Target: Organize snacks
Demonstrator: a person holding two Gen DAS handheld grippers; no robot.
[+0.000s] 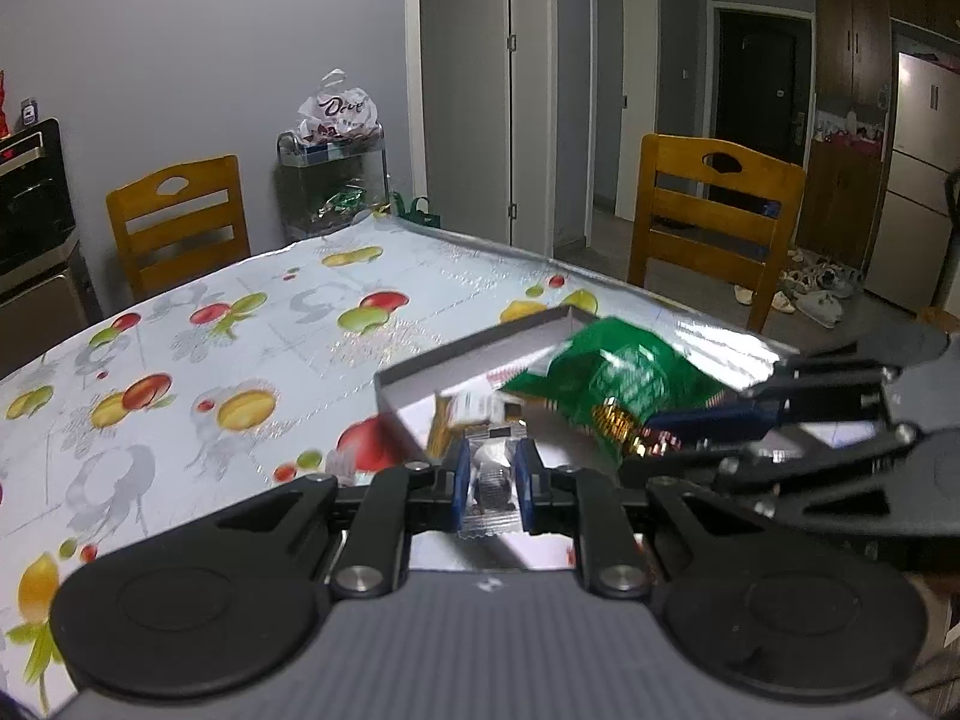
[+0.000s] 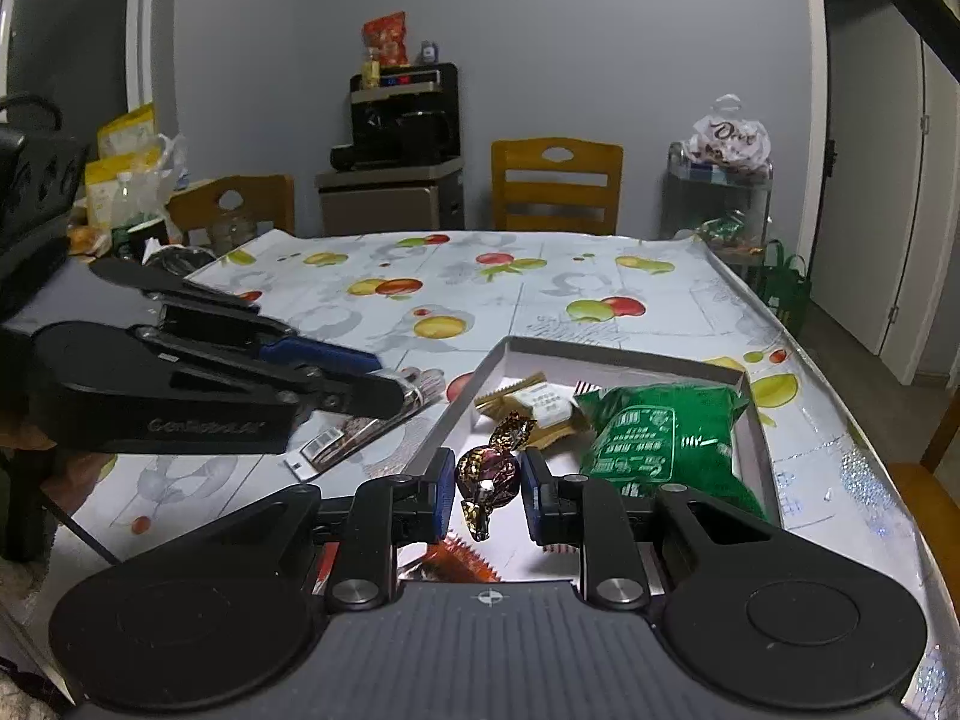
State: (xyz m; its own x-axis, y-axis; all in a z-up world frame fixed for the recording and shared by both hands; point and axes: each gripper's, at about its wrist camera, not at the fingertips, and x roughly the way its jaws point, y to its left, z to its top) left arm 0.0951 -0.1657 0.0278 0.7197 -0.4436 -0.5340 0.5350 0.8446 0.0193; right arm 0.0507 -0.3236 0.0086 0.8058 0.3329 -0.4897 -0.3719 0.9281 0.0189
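Snacks were light and crinkly: the left gripper [image 1: 493,483] pinched a clear-wrapped bar [image 1: 492,489], the right gripper [image 2: 483,489] a foil candy [image 2: 487,473] by its middle, over the tray's [image 2: 618,354] near edge.

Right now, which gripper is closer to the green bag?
Right. The right gripper, holding a candy, is over the box beside the green bag. The left gripper is outside the box, farther away.
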